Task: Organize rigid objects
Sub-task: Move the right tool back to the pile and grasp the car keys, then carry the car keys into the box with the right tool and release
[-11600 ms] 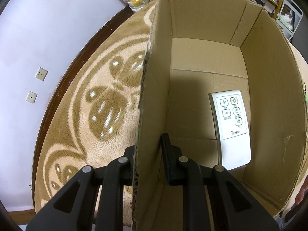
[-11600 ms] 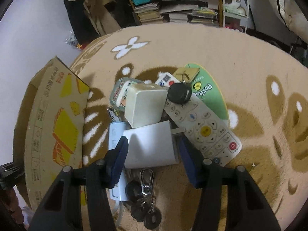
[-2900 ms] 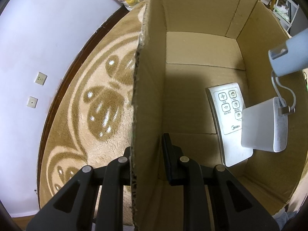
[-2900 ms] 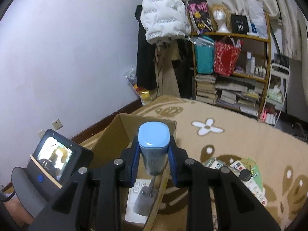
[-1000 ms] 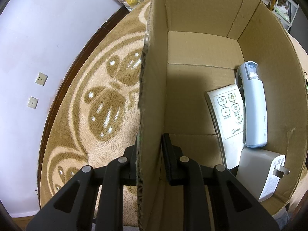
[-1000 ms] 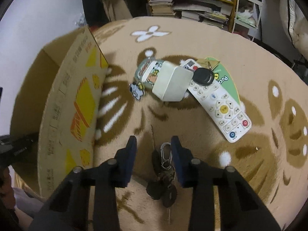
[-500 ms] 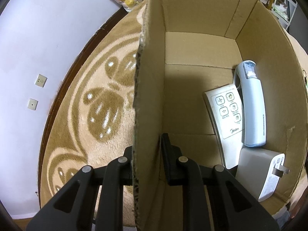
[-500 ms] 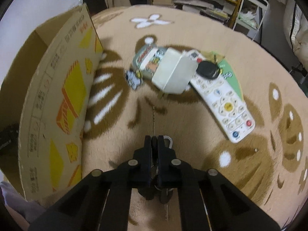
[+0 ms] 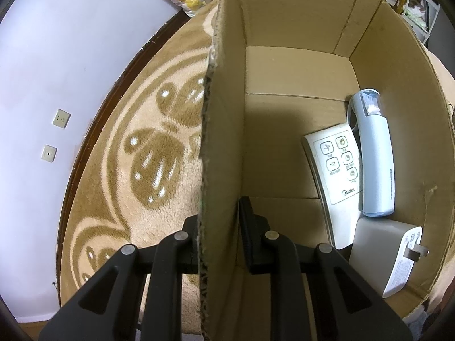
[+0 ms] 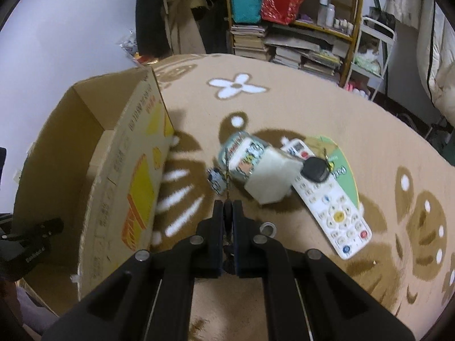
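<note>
Right gripper (image 10: 227, 213) pinches a dark key bunch (image 10: 229, 251) with silver ring.

We can't really make out what the right gripper (image 10: 228, 209) is pinching, since its closed fingers cover nearly all of it; only a thin metal sliver sticking up past the tips and a silver ring (image 10: 268, 228) peeking out beside them show. The right wrist view is motion-blurred too, so the print on the cartoon-printed case (image 10: 237, 156) and the button labels on the white remote control (image 10: 331, 209) are unreadable for us. In the left wrist view, the cardboard box (image 9: 298, 28) wall hides the left gripper's (image 9: 219, 221) outer finger, and the white power adapter (image 9: 378, 248) covers the fan remote's (image 9: 332, 170) lower end. The adapter's label is too tiny to read.
</note>
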### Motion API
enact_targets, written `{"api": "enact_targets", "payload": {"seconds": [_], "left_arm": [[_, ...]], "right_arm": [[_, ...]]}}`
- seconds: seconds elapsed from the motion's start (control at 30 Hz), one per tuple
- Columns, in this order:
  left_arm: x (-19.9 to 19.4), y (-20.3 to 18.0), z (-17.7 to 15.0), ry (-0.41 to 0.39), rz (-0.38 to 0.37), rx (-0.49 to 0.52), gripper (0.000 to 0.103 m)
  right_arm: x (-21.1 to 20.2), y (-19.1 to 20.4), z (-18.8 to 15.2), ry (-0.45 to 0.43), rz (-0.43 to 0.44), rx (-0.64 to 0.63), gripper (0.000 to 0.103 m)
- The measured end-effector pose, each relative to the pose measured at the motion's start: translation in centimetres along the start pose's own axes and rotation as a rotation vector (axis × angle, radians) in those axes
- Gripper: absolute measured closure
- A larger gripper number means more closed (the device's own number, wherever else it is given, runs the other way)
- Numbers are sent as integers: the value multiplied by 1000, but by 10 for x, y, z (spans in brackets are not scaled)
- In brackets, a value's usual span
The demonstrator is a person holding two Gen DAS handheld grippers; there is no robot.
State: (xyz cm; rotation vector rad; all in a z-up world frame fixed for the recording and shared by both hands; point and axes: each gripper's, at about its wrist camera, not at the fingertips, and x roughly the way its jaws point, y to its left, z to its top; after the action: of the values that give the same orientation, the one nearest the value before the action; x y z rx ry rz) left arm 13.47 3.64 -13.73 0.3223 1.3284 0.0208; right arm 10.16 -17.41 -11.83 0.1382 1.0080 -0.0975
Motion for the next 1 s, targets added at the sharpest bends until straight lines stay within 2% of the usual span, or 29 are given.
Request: {"api": "enact_targets", "payload": {"seconds": [0.2, 0.57, 0.83, 1.0], "left_arm": [[0, 0, -1, 0, 0, 3, 84], [0, -1, -1, 1, 6, 6, 84], [1, 0, -1, 1, 5, 6, 84], [1, 1, -1, 3, -1, 5, 84]], "right_arm": [[-10, 10, 8, -59, -11, -48, 96], [-30, 14, 17, -136, -16, -44, 96], [-73, 23, 27, -281, -6, -25, 96], [-111, 33, 31, -413, 53, -32, 96]]}}
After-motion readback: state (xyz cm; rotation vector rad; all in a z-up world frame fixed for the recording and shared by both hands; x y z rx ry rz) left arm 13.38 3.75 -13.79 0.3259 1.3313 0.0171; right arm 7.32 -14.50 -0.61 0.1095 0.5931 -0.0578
